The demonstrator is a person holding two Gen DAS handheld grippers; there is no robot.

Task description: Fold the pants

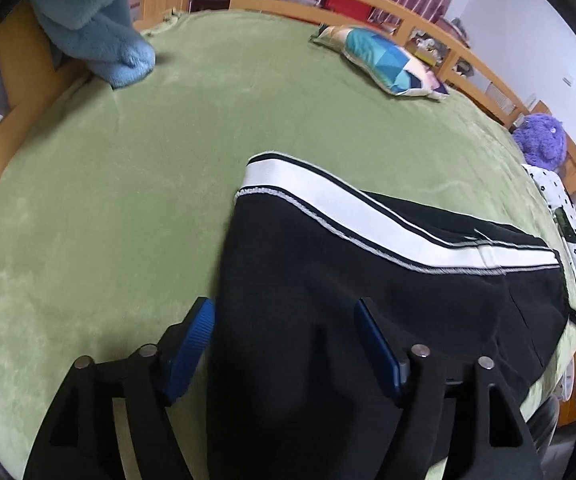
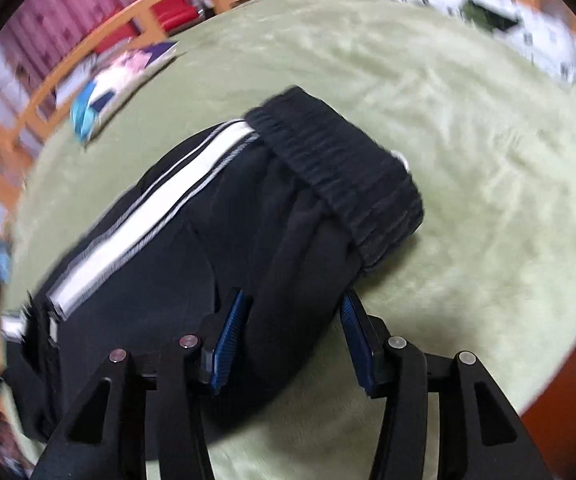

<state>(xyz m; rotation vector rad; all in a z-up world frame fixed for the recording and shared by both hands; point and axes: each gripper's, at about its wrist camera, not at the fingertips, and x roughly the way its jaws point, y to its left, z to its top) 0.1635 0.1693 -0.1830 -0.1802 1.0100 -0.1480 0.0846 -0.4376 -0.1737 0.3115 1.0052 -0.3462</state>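
Observation:
Black pants (image 1: 387, 304) with a white side stripe (image 1: 327, 204) lie on a green bed cover (image 1: 128, 200). In the left wrist view my left gripper (image 1: 284, 340) is open, its blue-padded fingers (image 1: 192, 344) straddling the black leg fabric near the hem end. In the right wrist view the pants (image 2: 168, 280) show their ribbed elastic waistband (image 2: 339, 176). My right gripper (image 2: 291, 336) is open, with a bunched fold of black fabric between its fingers (image 2: 230, 336). This view is blurred by motion.
A blue plush blanket (image 1: 100, 28) lies at the far left corner. A patterned cushion (image 1: 391, 62), a purple plush toy (image 1: 539, 140) and a white dotted cloth (image 1: 567, 224) lie along the right side. An orange wooden rail (image 1: 367, 4) borders the bed.

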